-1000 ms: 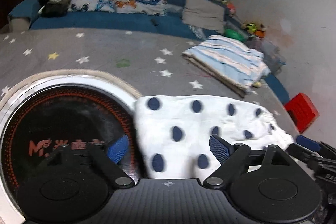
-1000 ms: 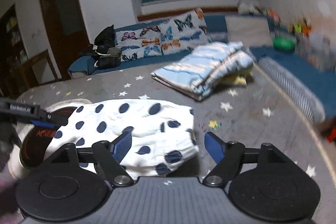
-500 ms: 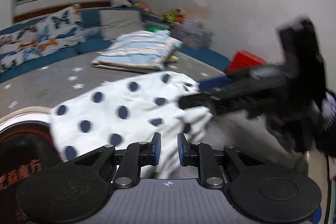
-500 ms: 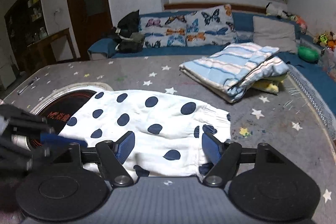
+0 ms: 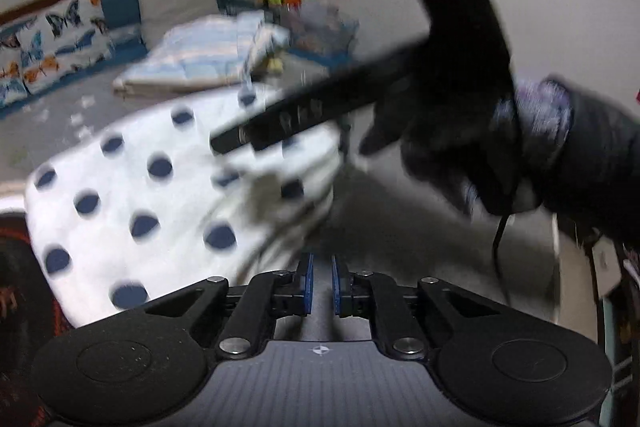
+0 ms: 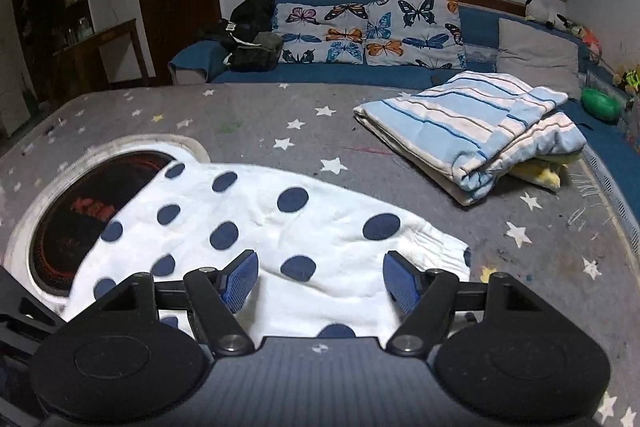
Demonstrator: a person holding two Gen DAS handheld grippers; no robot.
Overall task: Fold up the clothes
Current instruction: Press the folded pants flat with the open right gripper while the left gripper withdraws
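Up close, the left gripper [image 5: 320,285] is clenched, nothing visibly between its blue pads; the right gripper [image 6: 320,281] gapes released over the white polka-dot garment [image 6: 256,227] — spread on the star-print grey mat [image 6: 248,119], partly covering a round black disc [image 6: 76,211].

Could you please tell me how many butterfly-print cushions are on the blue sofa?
2: the left butterfly cushion and the right butterfly cushion, side by side against the sofa back.

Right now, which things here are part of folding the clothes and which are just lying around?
Part of the job:
polka-dot garment
left gripper, shut
right gripper, open over the garment

Lying about:
striped folded blanket
butterfly pillows
green ball
black bag
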